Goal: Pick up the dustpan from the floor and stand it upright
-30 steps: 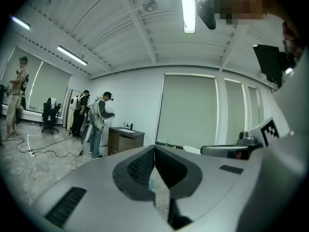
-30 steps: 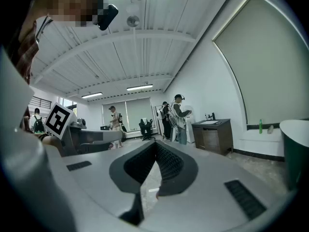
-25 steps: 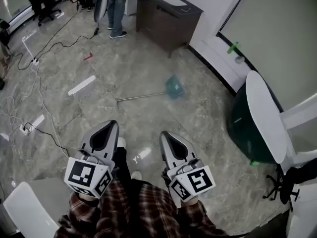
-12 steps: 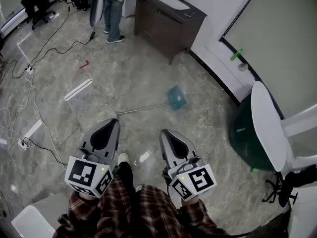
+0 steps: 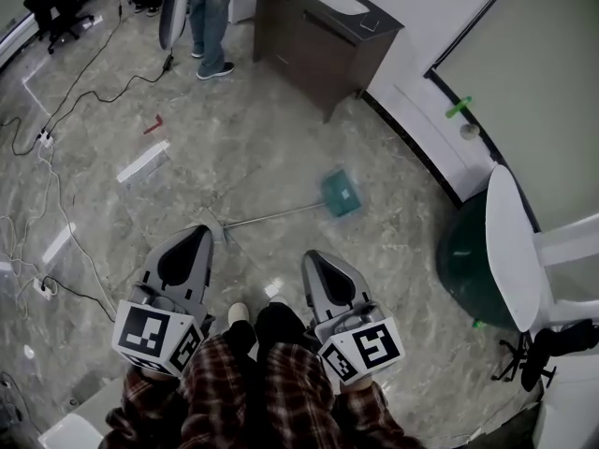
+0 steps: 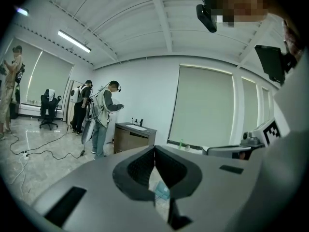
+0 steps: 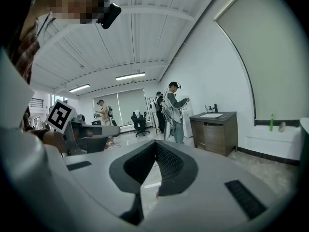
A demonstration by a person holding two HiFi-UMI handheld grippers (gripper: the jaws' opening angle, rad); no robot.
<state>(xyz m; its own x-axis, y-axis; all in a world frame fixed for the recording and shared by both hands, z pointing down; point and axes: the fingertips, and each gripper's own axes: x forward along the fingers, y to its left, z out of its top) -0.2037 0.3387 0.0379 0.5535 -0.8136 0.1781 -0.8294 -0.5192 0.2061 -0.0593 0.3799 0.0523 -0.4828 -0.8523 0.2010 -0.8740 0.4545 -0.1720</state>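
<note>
The dustpan lies flat on the marble floor: a teal pan (image 5: 342, 193) with a long thin metal handle (image 5: 271, 216) running left toward me. My left gripper (image 5: 201, 234) is shut and empty, its tips a short way short of the handle's near end. My right gripper (image 5: 312, 258) is also shut and empty, below the handle's middle. In the left gripper view the jaws (image 6: 154, 151) meet at the tips, and the teal pan (image 6: 161, 191) shows through the gap beneath them. In the right gripper view the jaws (image 7: 155, 146) meet too, with only floor beyond.
A dark sink cabinet (image 5: 323, 26) stands by the far wall, with a person (image 5: 211, 17) beside it. Cables (image 5: 56, 185), a white strip (image 5: 142, 161) and a small red piece (image 5: 153, 123) lie at left. A dark green round seat (image 5: 468, 260) and white chair back (image 5: 515, 241) stand at right.
I have walked forward: the dustpan has come nearer and lower in the head view, and its handle end is now close to the left gripper's tips. Both grippers stayed shut.
</note>
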